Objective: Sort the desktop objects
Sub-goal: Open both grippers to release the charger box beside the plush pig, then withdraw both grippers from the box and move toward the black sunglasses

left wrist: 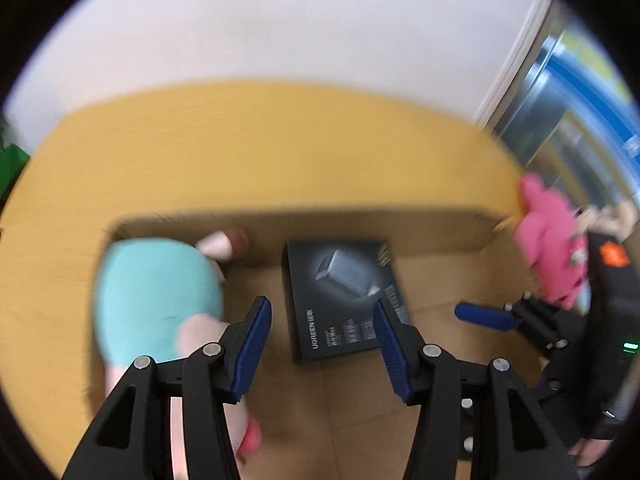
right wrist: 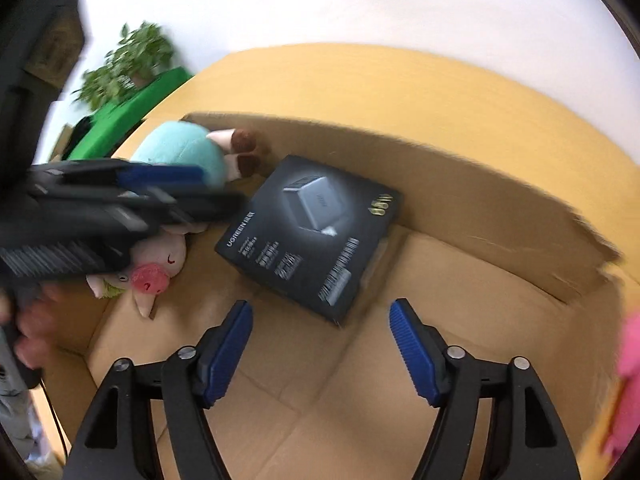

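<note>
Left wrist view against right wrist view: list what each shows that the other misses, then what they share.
Only the left wrist view shows the metallic door frame. Only the right wrist view shows the potted plant and the plush's pink snout. Both show the cardboard box, the black UGREEN box and the teal plush inside it, the pink plush toy, and both open grippers.

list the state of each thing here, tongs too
left tongs: open, empty
right tongs: open, empty
cardboard box: open-topped
black charger box: lying flat inside the cardboard box
teal plush toy: lying inside the cardboard box
pink plush toy: outside it, at its right edge
</note>
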The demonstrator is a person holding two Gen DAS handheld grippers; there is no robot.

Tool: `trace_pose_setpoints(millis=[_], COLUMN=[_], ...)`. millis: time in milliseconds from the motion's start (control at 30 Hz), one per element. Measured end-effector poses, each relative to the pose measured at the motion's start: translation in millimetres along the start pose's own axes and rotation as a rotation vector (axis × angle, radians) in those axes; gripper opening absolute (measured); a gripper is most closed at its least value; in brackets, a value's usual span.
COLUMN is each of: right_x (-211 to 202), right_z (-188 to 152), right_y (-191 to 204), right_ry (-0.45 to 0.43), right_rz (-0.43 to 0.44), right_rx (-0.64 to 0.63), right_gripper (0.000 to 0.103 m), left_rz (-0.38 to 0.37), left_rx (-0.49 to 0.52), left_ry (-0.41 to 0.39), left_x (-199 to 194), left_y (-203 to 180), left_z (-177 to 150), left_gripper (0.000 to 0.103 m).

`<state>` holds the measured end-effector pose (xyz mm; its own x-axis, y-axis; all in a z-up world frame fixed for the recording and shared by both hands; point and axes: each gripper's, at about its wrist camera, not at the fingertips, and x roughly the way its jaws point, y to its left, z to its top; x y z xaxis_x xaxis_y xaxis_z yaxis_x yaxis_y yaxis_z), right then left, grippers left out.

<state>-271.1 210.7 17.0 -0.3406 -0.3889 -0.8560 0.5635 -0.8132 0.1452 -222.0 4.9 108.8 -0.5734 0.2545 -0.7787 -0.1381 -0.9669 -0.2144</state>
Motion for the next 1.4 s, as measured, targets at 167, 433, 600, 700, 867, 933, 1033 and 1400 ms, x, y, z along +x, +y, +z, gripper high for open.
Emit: trace_pose_setpoints(millis=[167,433,600,700,867,933,1033,1400], right_x=[-83,-153,-173,-184,-190,-195,-200,-213], right_z=[-39,-88,-117,-133,-150,-157,-165,-189], right_y=[9,71,104,121,139,144,149,152], right_ry=[-0.144,-0.307,-0.334,-0.35,-0.352,-0.358,-0.362,-0.374], right_rz=[-0.058,-0.156,-0.156,-0.169,-0.154,-0.156,-0.174,-0.199], right_rx=[0.09,0.069,0.038,0.006,0.016,0.024,0.028,0.046], right_gripper=[0.09,0.096,0.096,0.096,0.096,0.096,0.096,0.096], left_rz=[0.053,0.121,0.128,0.114,0.105,0.108,0.122,0.098], left_rx=[0.075,0.099,0.112,0.122,0.142,0.143,0.13,0.113], left_ry=[-0.23,-0.344,-0.326,-0.33,-0.338,-0.333,-0.328,-0.328], left_x=[-97,-165,-165,-171,-184,-186,-188,-189], left_y=[-13,-18,-43,-54,-68,-71,-73,-79], left_z=[-30,-109,-137,-149,-165,-170,-177,-193], left_gripper=[0.076,0.079,0.079,0.079,0.079,0.079,0.079,0.079])
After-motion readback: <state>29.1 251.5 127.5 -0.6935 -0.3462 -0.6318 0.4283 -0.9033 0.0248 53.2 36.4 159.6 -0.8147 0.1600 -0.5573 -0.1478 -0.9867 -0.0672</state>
